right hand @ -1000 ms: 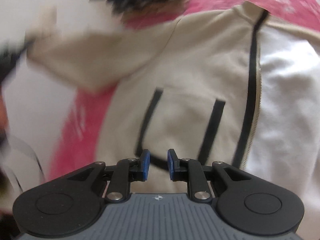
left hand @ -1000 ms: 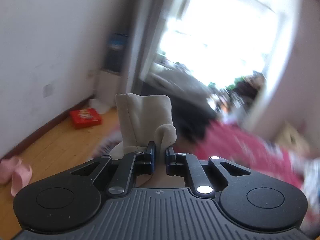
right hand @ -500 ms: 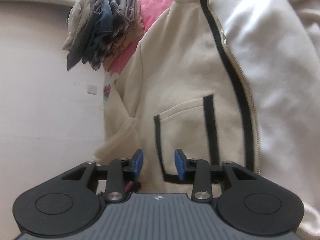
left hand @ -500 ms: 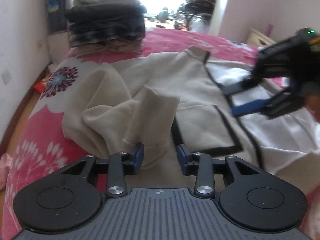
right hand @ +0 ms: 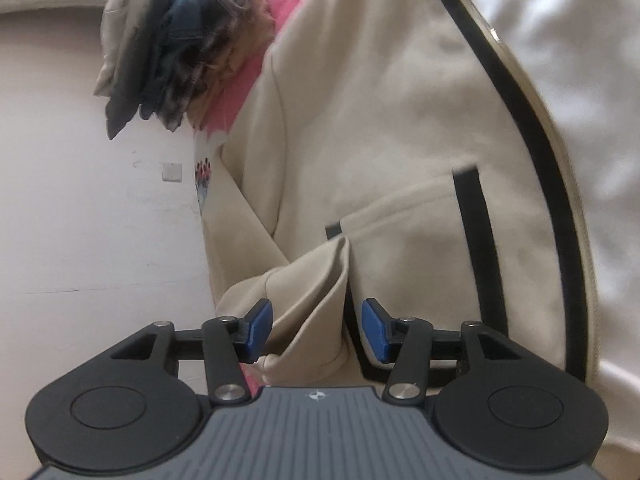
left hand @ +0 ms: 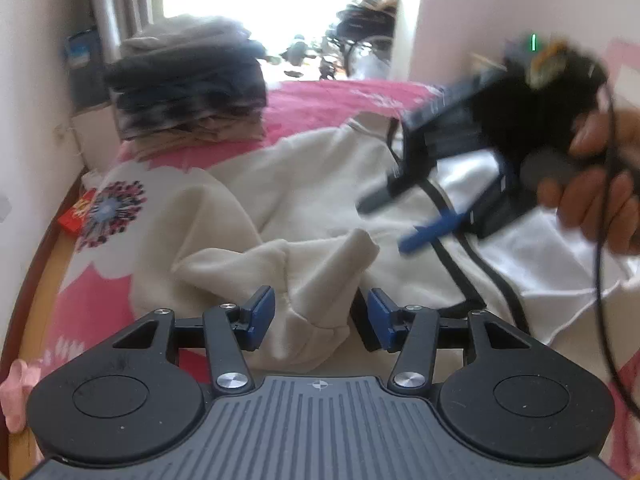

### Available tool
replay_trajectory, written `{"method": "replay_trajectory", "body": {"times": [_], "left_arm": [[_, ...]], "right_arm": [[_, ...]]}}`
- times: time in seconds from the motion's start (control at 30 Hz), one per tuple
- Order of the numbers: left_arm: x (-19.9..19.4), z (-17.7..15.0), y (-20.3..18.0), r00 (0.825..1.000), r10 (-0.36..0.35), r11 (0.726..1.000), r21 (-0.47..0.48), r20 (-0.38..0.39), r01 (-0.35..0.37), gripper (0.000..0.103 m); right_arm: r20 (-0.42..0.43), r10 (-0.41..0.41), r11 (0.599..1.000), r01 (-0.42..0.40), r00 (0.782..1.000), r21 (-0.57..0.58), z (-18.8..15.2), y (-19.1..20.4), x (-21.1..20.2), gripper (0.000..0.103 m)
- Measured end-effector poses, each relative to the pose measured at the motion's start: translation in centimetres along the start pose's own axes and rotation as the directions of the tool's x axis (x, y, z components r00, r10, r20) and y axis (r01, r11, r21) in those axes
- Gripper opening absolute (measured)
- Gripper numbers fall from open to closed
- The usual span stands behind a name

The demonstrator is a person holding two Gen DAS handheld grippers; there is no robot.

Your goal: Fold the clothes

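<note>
Our cream zip jacket [left hand: 312, 184] lies open on the pink bed [left hand: 320, 100]; its cuff [left hand: 312, 280] sits between our left tongs [left hand: 320, 312], spread wide. Right tongs [right hand: 316, 328] gape too. We'd best lay the sleeve flat across the jacket's pocket.

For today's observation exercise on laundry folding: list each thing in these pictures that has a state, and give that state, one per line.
Left tongs: open, sleeve cuff between the pads, not clamped.
Right tongs: open, over the same cuff.
Beige jacket: unzipped, spread flat on the bed, white lining showing.
Sleeve: folded inward over the jacket front, crumpled.
Clothes stack: folded, piled on the pink bedspread.
</note>
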State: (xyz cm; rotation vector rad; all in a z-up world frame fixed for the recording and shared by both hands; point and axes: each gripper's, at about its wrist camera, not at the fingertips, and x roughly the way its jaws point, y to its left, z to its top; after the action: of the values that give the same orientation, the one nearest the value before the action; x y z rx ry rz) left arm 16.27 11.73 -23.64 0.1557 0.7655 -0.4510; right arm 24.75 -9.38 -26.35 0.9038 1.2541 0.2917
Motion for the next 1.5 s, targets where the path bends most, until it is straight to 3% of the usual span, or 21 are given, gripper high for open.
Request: {"method": "replay_trajectory", "body": {"times": [0.1, 0.23, 0.33, 0.4, 0.47, 0.53, 0.73, 0.83, 0.93, 1.1, 1.37, 1.5], "left_arm": [[1.5, -0.6, 0.0, 0.999, -0.008, 1.0, 0.006, -0.036, 0.009, 0.052], [2.4, -0.9, 0.5, 0.998, -0.002, 1.0, -0.009, -0.056, 0.001, 0.052], [2.1, -0.9, 0.7, 0.999, 0.003, 1.0, -0.015, -0.052, -0.004, 0.052], [1.5, -1.0, 0.7, 0.999, 0.006, 1.0, -0.012, -0.043, -0.007, 0.052], [1.0, -1.0, 0.7, 0.999, 0.01, 1.0, -0.009, -0.034, -0.01, 0.052], [0.4, -1.0, 0.7, 1.0, 0.013, 1.0, -0.006, -0.024, -0.013, 0.053], [-1.1, -0.9, 0.9, 1.0, 0.03, 1.0, -0.01, 0.008, -0.03, 0.06], [-1.6, -0.7, 1.4, 0.998, 0.051, 0.998, -0.033, 0.031, -0.05, 0.064], [-2.1, -0.5, 1.9, 0.996, 0.072, 0.996, -0.056, 0.054, -0.069, 0.068], [-1.9, 0.1, 3.0, 0.988, 0.128, 0.988, -0.1, 0.089, -0.119, 0.068], [0.3, 1.5, 5.4, 0.955, 0.269, 0.95, -0.196, 0.127, -0.242, 0.072], [0.2, 0.1, 7.7, 0.958, 0.272, 0.923, -0.305, 0.088, -0.234, 0.072]], "right_arm": [[0.026, 0.025, 0.987, -0.021, 0.999, -0.158, -0.3, 2.3, -0.6, 0.054], [-0.076, 0.03, 0.962, -0.049, 0.997, -0.27, -0.4, 4.3, 1.3, 0.054], [-0.138, -0.013, 0.931, -0.038, 0.99, -0.362, -0.8, 5.3, 3.5, 0.053], [-0.161, -0.05, 0.923, -0.016, 0.986, -0.385, -1.1, 5.5, 4.3, 0.047], [-0.153, -0.055, 0.918, -0.01, 0.987, -0.396, -1.4, 5.6, 4.2, 0.026], [-0.145, -0.06, 0.913, -0.005, 0.988, -0.408, -1.8, 5.6, 4.0, 0.013], [-0.101, 0.09, 0.949, -0.116, 0.991, -0.293, -2.3, 5.9, 0.1, 0.007], [-0.037, 0.221, 0.944, -0.223, 0.975, -0.244, -1.7, 6.9, -3.1, 0.003], [0.049, 0.288, 0.937, -0.272, 0.956, -0.218, 0.1, 8.1, -5.5, 0.003], [0.089, 0.4, 0.894, -0.368, 0.912, -0.254, 2.8, 12.5, -7.2, 0.003], [-0.016, 0.422, 0.805, -0.383, 0.906, -0.453, 3.3, 24.6, -3.3, 0.003], [-0.071, 0.421, 0.743, -0.389, 0.904, -0.545, 3.5, 30.6, -1.4, 0.003]]}}
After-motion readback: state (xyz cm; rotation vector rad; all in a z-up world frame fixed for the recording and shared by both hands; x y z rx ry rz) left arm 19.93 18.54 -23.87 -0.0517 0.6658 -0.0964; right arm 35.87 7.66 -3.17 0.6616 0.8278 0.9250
